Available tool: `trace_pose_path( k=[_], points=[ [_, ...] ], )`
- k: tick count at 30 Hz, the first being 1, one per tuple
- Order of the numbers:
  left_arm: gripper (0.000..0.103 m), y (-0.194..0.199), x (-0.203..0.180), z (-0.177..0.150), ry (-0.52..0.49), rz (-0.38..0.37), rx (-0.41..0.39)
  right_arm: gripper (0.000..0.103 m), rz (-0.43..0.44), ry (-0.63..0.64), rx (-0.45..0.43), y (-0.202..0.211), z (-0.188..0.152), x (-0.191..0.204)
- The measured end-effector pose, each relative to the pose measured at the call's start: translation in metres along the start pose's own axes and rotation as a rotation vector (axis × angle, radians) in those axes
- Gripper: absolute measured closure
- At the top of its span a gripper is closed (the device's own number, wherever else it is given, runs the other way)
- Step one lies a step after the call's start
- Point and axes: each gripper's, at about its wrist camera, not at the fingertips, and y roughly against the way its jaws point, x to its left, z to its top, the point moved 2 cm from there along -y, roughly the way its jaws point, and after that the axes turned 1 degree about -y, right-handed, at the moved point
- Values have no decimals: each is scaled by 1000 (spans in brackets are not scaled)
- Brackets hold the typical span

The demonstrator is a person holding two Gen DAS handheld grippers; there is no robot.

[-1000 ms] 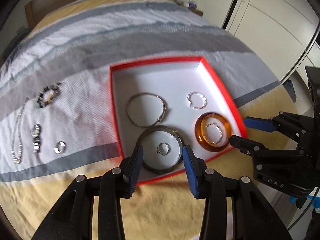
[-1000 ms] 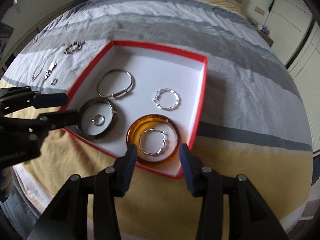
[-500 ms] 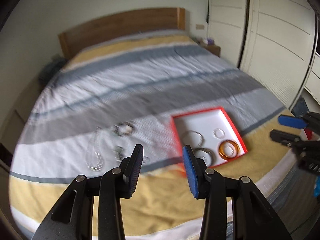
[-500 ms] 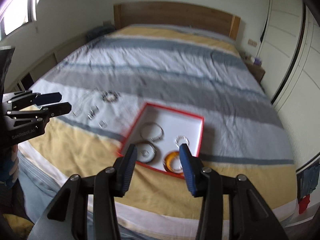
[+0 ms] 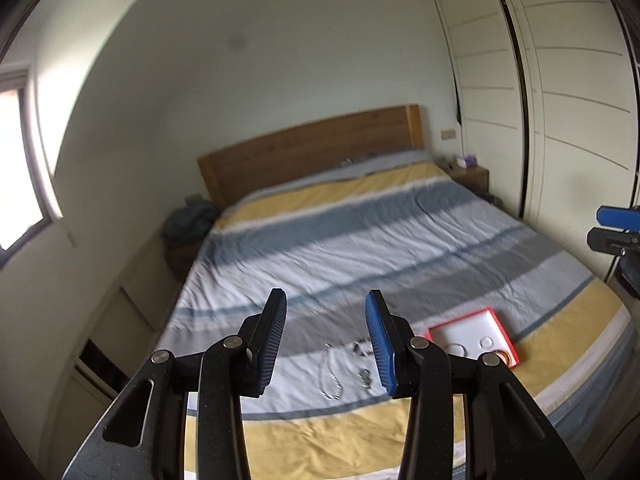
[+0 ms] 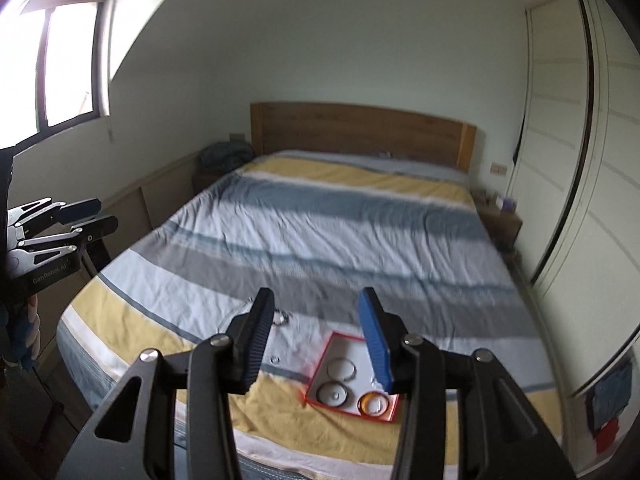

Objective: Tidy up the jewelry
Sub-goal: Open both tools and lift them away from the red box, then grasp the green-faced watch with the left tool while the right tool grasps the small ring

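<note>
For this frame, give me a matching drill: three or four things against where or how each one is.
1. amber bangle
2. chain
3. left tongs
4. headboard

a. open, holding nothing
b. on the bedspread, outside the box
c. far end of the bed
d. in the red box, near corner

Pairs: 1-d, 2-b, 3-a, 4-c

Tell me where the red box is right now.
The red box lies on the bed near the foot edge, right of the loose jewelry; in the right wrist view, behind the right gripper.
</note>
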Motion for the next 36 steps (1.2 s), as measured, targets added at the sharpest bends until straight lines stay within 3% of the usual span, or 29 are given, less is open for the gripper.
trace_pose_path(
  k=[9, 13, 17, 23, 26, 30, 36],
  points=[
    [62, 53, 70, 65, -27, 181, 46, 61, -42, 72, -35, 42, 94, 19],
    [57, 62, 95, 88, -1, 234, 14, 61, -30, 77, -58, 29, 125, 23],
    [55, 30, 109, 79, 6, 235, 19, 61, 14, 76, -42, -13, 122, 29],
    [55, -66, 114, 38, 27, 174, 93, 61, 95, 61, 45, -126, 84, 38],
    [55, -129, 101, 2, 46, 111, 135, 61, 141, 47, 90, -190, 51, 48],
    [56, -206, 72, -58, 55, 19, 211, 61, 226, 20, 174, -273, -20, 63],
    [63, -307, 36, -156, 98, -64, 344, 61, 272, -11, 327, -370, -143, 68]
  ],
)
